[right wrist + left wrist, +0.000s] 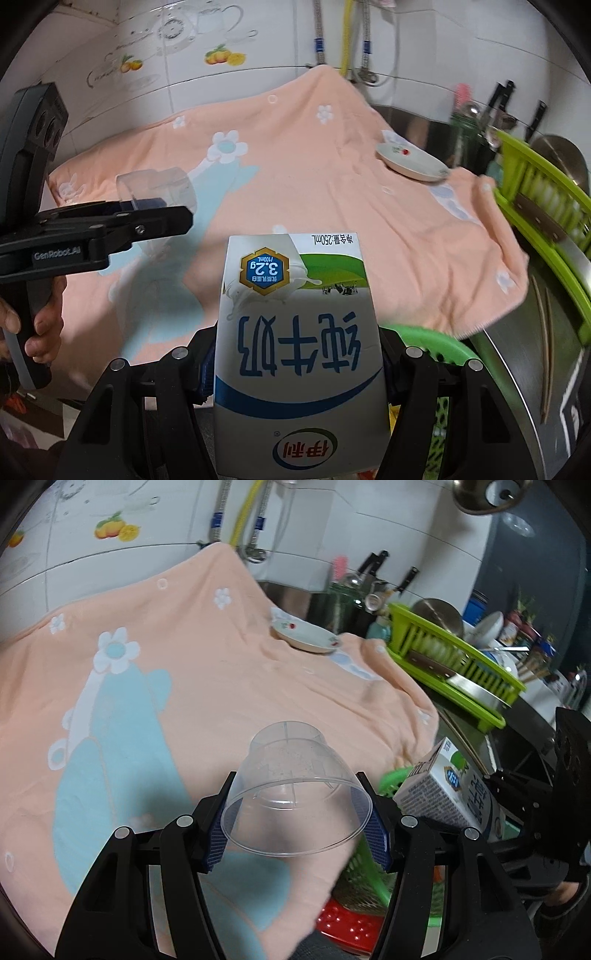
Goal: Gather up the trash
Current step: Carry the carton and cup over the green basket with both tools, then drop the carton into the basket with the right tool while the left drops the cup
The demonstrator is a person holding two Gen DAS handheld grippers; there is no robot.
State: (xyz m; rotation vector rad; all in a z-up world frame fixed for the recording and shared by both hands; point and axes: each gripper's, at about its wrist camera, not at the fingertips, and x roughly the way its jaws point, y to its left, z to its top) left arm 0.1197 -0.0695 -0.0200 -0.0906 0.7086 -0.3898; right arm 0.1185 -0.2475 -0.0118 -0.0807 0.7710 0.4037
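Observation:
My left gripper [297, 821] is shut on a clear plastic cup [295, 790], held upside down with its rim toward the camera. In the right wrist view the same cup [159, 184] shows at the left, in the left gripper [162, 212], with a hand [40, 325] on the handle. My right gripper [295, 363] is shut on a white, blue and green milk carton [295, 354], printed side up and upside down. That carton [447, 790] appears at the right of the left wrist view. Both hang above the near edge of a peach towel [207, 657] [314, 195]. A green basket [439, 345] [395, 779] sits below the edge.
A small white plate [306, 637] [412, 160] rests on the towel's far right. A lime dish rack [458, 664] [543, 195] with bowls and pans stands to the right, knives [373, 566] behind it. A red perforated thing [347, 921] lies under the basket. Tiled wall behind.

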